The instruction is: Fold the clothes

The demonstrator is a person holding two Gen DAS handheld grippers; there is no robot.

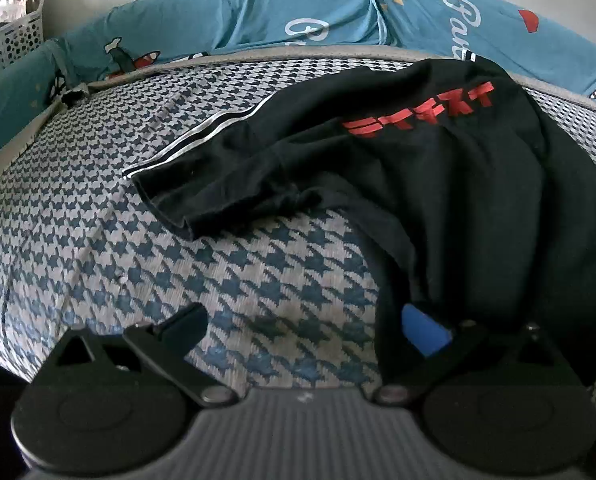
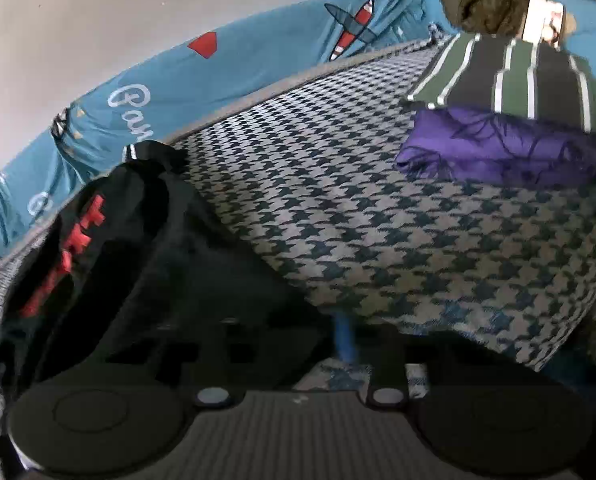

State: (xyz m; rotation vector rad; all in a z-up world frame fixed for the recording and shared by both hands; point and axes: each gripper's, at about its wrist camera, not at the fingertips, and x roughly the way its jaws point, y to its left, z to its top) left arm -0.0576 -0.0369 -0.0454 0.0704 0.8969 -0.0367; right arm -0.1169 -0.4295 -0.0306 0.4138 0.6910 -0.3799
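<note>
Houndstooth bed cover under teal bumper pads. Black T-shirt lies rumpled, sleeve out toward 9 o'clock, body trailing to 5 o'clock in the left view. Best: grab the hem on both sides, pull taut and flat before folding. Left gripper low, level, fingers spread, blue pad touching cloth. Right gripper low, tilted; fingers look pressed together, cannot tell if pinching shirt. Folded striped and purple clothes at 2 o'clock.

From my left wrist view the shirt lies on the bed cover, sleeve to the left, bumper behind, basket far left; from my right view, two folded garments sit far right.
</note>
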